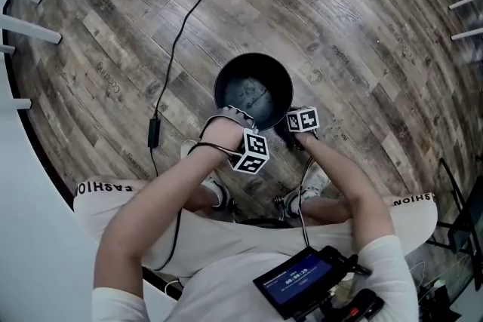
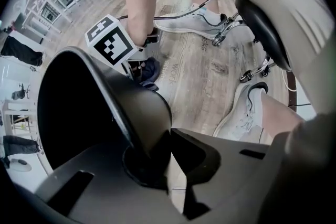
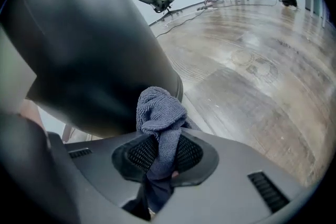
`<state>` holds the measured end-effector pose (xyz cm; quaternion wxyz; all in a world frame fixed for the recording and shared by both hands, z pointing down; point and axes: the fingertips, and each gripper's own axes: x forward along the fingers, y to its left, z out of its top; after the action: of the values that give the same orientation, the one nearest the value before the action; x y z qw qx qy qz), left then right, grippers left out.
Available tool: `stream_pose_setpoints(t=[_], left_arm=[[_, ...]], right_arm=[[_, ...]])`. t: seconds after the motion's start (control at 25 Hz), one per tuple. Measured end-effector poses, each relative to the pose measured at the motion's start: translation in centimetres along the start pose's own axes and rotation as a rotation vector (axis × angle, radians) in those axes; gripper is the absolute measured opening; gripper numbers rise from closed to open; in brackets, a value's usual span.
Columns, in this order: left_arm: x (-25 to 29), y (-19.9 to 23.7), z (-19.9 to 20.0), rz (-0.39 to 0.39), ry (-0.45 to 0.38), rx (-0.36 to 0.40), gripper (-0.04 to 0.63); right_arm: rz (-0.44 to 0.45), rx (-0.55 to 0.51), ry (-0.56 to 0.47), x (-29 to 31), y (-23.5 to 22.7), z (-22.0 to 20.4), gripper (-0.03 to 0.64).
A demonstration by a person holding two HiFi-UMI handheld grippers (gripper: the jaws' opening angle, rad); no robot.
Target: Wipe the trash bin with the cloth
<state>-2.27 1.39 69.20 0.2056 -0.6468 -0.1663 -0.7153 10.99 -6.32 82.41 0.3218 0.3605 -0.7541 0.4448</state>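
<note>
A round black trash bin stands on the wood floor between the person's feet. My left gripper points straight down and is shut on the bin's near rim. In the left gripper view the rim runs between the jaws of the left gripper. My right gripper sits low at the bin's outer right side. It is shut on a grey-blue cloth, whose bunched end touches the bin's outer wall. The cloth also shows below the right gripper's marker cube.
A black cable crosses the floor left of the bin. The person's shoes are close behind the bin, and a stool's base is beside them. A screen device hangs at the person's waist. An office chair stands far off.
</note>
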Motion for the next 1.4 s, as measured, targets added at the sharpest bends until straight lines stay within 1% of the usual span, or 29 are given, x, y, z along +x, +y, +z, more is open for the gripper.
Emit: stream_pose_setpoints(t=[0.08,0.12,0.16,0.24,0.36,0.4,0.48,0.6,0.68,0.8,0.84,0.88,0.92,1.0,1.12,1.4], left_arm=[[0.0,0.1,0.0,0.002,0.003,-0.019,0.028],[0.0,0.1,-0.1,0.002,0.005,-0.031,0.028],[0.1,0.1,-0.1,0.001,0.006,-0.04,0.028],[0.1,0.2,0.2,0.001,0.004,-0.048,0.028],[-0.3,0.1,0.2,-0.009,-0.02,-0.06,0.033],[-0.5,0.0,0.0,-0.021,-0.028,-0.071,0.06],[-0.9,-0.3,-0.3,-0.054,-0.039,-0.089,0.163],[-1.1,-0.8,-0.4,-0.068,-0.042,-0.072,0.181],[-0.6,-1.0,-0.8,-0.042,-0.005,-0.035,0.181],[0.1,-0.7,-1.3,0.025,0.049,0.009,0.175],[0.2,-0.5,-1.4,0.046,0.054,0.016,0.15],[0.2,-0.3,-1.3,0.061,0.054,0.02,0.086],[0.2,-0.2,-1.2,0.066,0.051,0.022,0.058],[0.1,-0.2,-1.0,0.057,0.046,0.022,0.049],[0.0,-0.1,-0.7,0.048,0.04,0.017,0.043],[0.0,0.0,-0.5,0.042,0.031,0.001,0.038]], right_arm=[[0.011,0.074,0.019,0.3,-0.4,-0.1,0.075],[0.006,0.088,0.032,0.2,-0.4,-0.1,0.075],[-0.007,0.079,0.044,-0.2,-0.3,0.0,0.075],[-0.028,0.014,0.056,-1.7,0.2,0.6,0.075],[0.0,-0.101,0.059,-5.2,2.5,1.4,0.075],[0.018,-0.125,0.056,-6.6,3.4,1.7,0.075],[0.064,-0.15,0.042,-9.4,5.3,2.1,0.075],[0.131,-0.161,0.008,-13.6,8.6,2.7,0.075],[0.165,-0.166,-0.025,-16.1,11.1,3.4,0.075],[0.193,-0.156,-0.059,-18.1,13.8,4.0,0.075],[0.192,-0.145,-0.06,-18.2,14.1,4.0,0.075],[0.189,-0.129,-0.057,-18.0,14.2,3.9,0.075],[0.187,-0.111,-0.053,-17.6,14.2,3.9,0.075],[0.191,-0.076,-0.05,-16.7,13.8,3.9,0.075],[0.189,-0.068,-0.047,-14.9,13.0,3.9,0.075],[0.166,-0.056,0.007,-9.4,9.9,1.4,0.075]])
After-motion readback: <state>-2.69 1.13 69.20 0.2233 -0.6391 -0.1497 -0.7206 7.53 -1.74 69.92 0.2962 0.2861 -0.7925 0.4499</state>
